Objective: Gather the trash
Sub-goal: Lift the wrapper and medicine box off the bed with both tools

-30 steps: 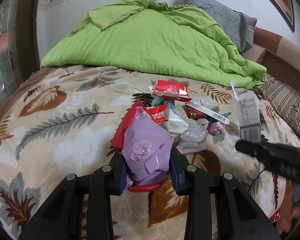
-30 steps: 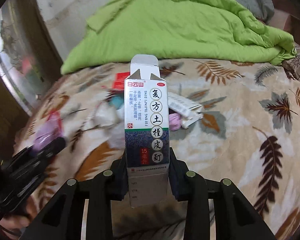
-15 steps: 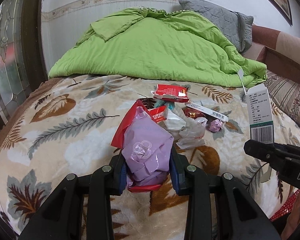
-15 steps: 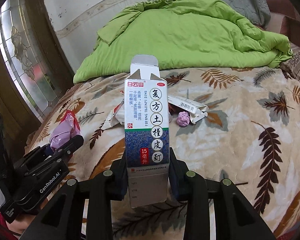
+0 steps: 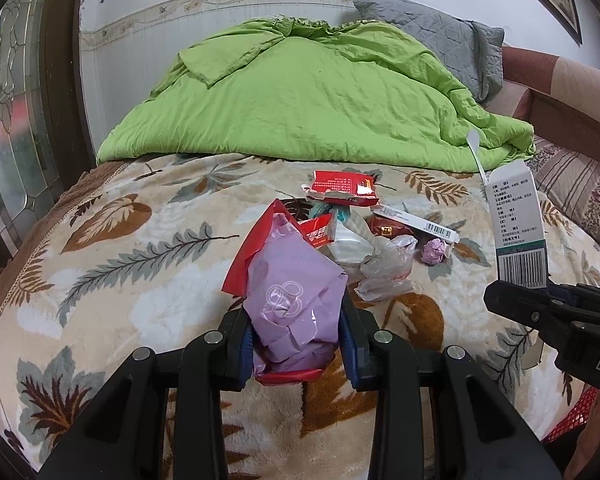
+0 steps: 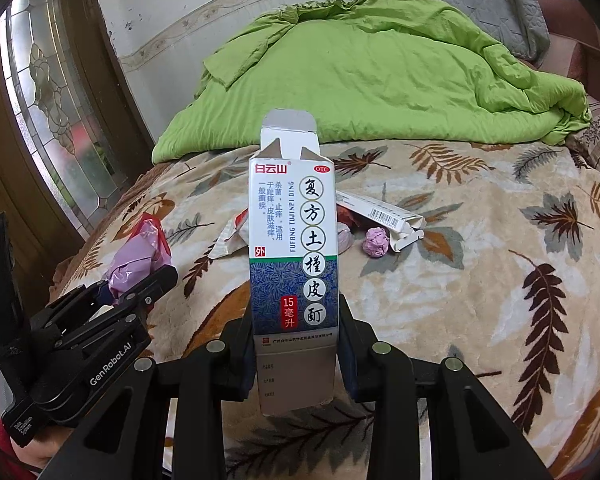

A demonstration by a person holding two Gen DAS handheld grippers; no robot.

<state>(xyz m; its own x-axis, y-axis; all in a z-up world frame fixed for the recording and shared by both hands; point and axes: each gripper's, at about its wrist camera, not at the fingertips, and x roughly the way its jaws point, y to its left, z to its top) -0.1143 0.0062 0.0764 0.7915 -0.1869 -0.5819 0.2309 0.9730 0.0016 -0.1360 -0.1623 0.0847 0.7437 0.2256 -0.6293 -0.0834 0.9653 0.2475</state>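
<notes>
two grippers are loaded at this moment. the left gripper (image 5: 296,340) has its jaws pinched on a crumpled lilac plastic bag (image 5: 294,296) with a red wrapper (image 5: 256,248) behind it; both sit between the blue pads and stand clear above the leaf-print blanket (image 5: 120,272). the right gripper (image 6: 296,344) has its jaws pinched on the lower part of an upright medicine carton (image 6: 294,256), top flap open.

change over the last second: neither grip has altered; both loads sit in the jaws as before. in the left wrist view, the carton and right gripper were blurred a second ago and have since shifted toward the right edge, with more of the wall showing above the green quilt (image 5: 320,96). in the right wrist view, the frame has gone from blurred to sharp. judgement: both hands have pulled back from the pile and settled, so pickup of these items is complete and the transfer to a bin is the step in hand. no bin can be identified; a red mesh object (image 5: 572,416) shows at the lower right edge of the left view, but what it is cannot be told.

remaining trash lies together mid-blanket: a red packet (image 5: 344,188), a long white box (image 5: 416,224), a clear plastic bag (image 5: 384,268) and a small lilac paper ball (image 5: 434,252). judgement: several more trips are needed.
</notes>
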